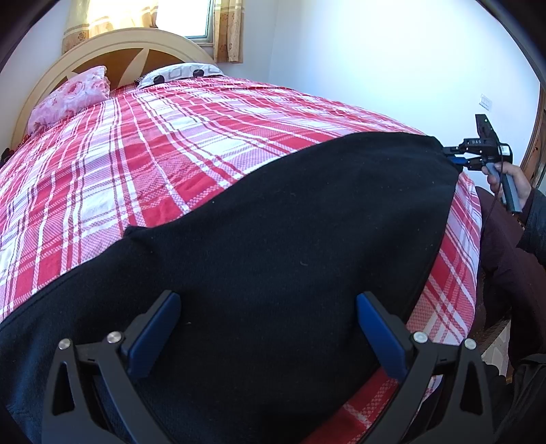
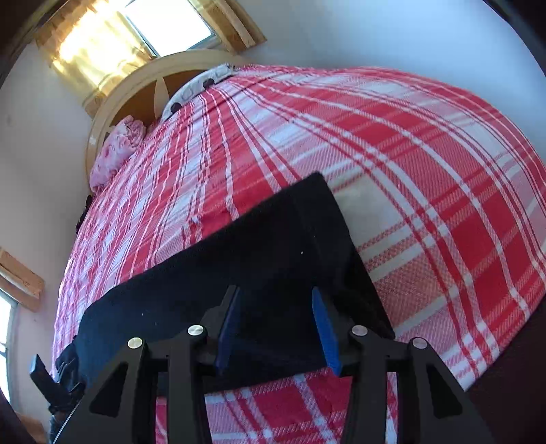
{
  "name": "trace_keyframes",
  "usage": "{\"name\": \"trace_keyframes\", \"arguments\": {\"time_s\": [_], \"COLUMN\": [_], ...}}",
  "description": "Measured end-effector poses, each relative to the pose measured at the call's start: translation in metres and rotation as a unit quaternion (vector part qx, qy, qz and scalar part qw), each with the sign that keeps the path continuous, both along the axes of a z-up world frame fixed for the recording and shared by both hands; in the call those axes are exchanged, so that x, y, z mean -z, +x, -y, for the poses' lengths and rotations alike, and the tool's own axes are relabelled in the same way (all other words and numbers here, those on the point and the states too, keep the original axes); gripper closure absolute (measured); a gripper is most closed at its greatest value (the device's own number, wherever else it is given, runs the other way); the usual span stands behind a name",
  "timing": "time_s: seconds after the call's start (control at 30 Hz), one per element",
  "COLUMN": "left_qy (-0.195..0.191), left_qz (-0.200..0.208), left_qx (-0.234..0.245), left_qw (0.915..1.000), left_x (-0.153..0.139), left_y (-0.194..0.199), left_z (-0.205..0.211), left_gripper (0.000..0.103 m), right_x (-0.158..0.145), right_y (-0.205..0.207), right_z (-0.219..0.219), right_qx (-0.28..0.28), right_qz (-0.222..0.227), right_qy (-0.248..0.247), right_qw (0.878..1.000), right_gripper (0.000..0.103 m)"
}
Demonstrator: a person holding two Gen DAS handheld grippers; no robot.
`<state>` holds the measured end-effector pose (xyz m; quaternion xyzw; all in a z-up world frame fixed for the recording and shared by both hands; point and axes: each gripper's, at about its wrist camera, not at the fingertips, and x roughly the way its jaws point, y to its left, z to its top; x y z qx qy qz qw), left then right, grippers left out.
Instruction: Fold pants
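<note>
Lying flat along the near edge of the plaid bed [image 1: 204, 136], the black pants [image 1: 273, 222] sit under the released left gripper [image 1: 269, 328] and right gripper [image 2: 276, 324], apparently smoothed for folding.

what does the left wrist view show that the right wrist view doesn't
Only the left wrist view: a hand holding the right hand-held gripper at the far end of the black pants, and a wall switch.

Only the right wrist view: a second window low on the left, and the left hand-held gripper seen from outside at the pants' other end.

Both: pants on the red plaid bedspread, headboard, pink pillow, curtained window.
</note>
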<state>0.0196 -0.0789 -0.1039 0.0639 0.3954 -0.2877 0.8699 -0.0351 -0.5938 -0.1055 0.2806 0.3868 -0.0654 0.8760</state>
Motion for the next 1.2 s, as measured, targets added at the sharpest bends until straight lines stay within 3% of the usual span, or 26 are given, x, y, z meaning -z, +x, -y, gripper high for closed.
{"name": "trace_keyframes", "arguments": {"time_s": [0.17,0.33,0.5,0.8,0.83,0.87,0.9,1.03,1.1,1.2], "left_qy": [-0.001,-0.005,-0.005,-0.005,-0.005,-0.006,-0.007,-0.005,-0.009,-0.023], "left_qz": [0.005,0.002,0.003,0.003,0.002,0.002,0.002,0.007,0.010,0.019], "left_qx": [-0.001,0.001,0.000,0.000,0.001,0.001,0.001,-0.001,-0.004,-0.008], "left_qw": [1.0000,1.0000,1.0000,1.0000,1.0000,1.0000,1.0000,1.0000,0.9999,0.9995], "left_x": [-0.001,0.000,0.000,0.000,0.000,0.000,0.000,-0.001,-0.002,-0.006], "left_y": [-0.002,-0.001,-0.001,-0.002,-0.002,-0.002,-0.002,-0.004,-0.004,-0.007], "left_z": [0.000,-0.001,-0.001,-0.001,-0.001,-0.001,-0.001,-0.002,-0.003,-0.008], "left_gripper": [0.000,0.000,0.000,0.000,0.000,0.000,0.000,0.000,0.000,0.000], "right_x": [-0.010,0.023,0.038,0.042,0.044,0.046,0.044,0.005,-0.034,-0.078], "right_y": [-0.034,-0.065,-0.074,-0.068,-0.069,-0.071,-0.071,-0.068,-0.059,-0.040], "right_z": [-0.004,0.002,0.011,0.014,0.016,0.018,0.017,-0.010,-0.048,-0.114], "right_qx": [0.037,0.088,0.121,0.124,0.130,0.139,0.141,0.106,0.051,-0.035], "right_qz": [0.021,0.026,0.059,0.113,0.119,0.120,0.122,0.150,0.172,0.195], "right_qy": [0.041,0.145,0.184,0.197,0.205,0.207,0.202,0.139,0.073,-0.001], "right_qw": [0.998,0.985,0.974,0.966,0.963,0.961,0.962,0.973,0.981,0.980], "right_gripper": [0.058,0.058,0.058,0.058,0.061,0.077,0.092,0.095,0.095,0.095]}}
